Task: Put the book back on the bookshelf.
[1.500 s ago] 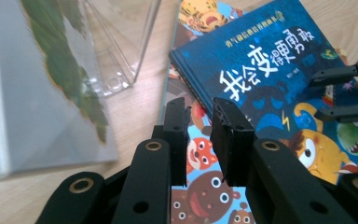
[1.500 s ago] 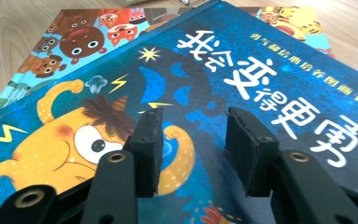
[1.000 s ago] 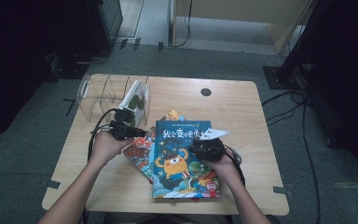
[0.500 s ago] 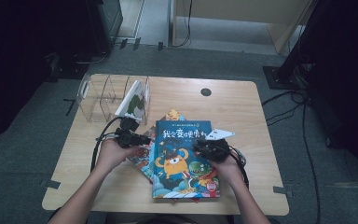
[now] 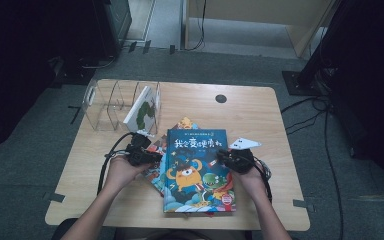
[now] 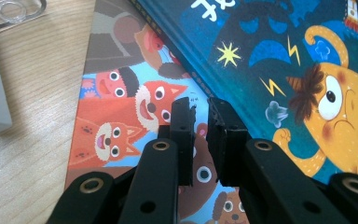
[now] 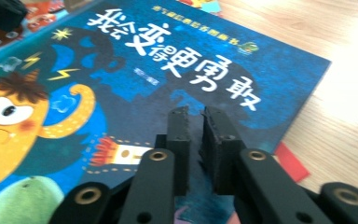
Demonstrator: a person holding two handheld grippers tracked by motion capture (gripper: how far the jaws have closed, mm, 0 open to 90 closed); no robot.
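Over blue book (image 5: 199,170), both tongs nearly closed

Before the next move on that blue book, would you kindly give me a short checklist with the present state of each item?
1. Blue book lies flat on top of the stack: ok.
2. Left claw nearly shut with nothing between its jaws, over the animal book: ok.
3. Right claw has just been closing, nothing between its jaws, over the blue book's cover: ok.
4. Either claw touching a cover: cannot tell.
5. Clear rack has free slots beside the white book that leans in it: ok.
6. Blue book's left edge free to grip: not ok, it rests flat on the animal book.
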